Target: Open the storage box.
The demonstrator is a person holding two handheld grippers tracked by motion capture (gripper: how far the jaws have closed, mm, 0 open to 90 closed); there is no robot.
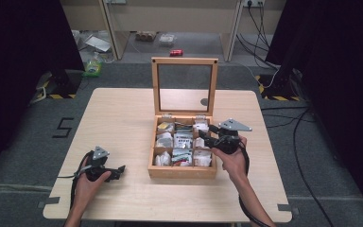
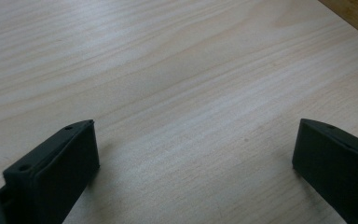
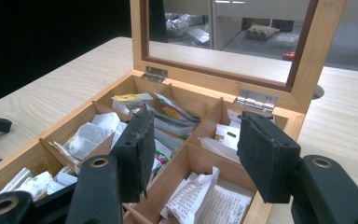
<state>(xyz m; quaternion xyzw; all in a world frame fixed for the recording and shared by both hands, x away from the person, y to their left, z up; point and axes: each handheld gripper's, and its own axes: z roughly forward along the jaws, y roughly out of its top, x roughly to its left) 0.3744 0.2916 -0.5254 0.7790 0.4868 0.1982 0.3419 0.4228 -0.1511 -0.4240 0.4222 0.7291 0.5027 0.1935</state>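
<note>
Progress: wooden tea box (image 1: 182,171) sits mid-desk with its glass lid (image 1: 185,86) standing upright, so I judge the opening step done. Picking a packet out looks not yet begun; nothing is lifted.
Box contents: nine compartments, all holding tea bags (image 3: 91,134) and paper sachets; none visibly emptied.
Right tool (image 3: 193,151): I have it hovering over the box's right side, aimed down at the middle compartments. Jaws spread apart, nothing between them, no contact with any sachet that I can see.
Left tool (image 1: 118,169): parked low over the bare desk (image 2: 177,70), left of the box and well apart from it. Jaws spread wide, gripping nothing.
Left to do: my guess is lower the right tool onto one sachet, pinch and draw it out.
</note>
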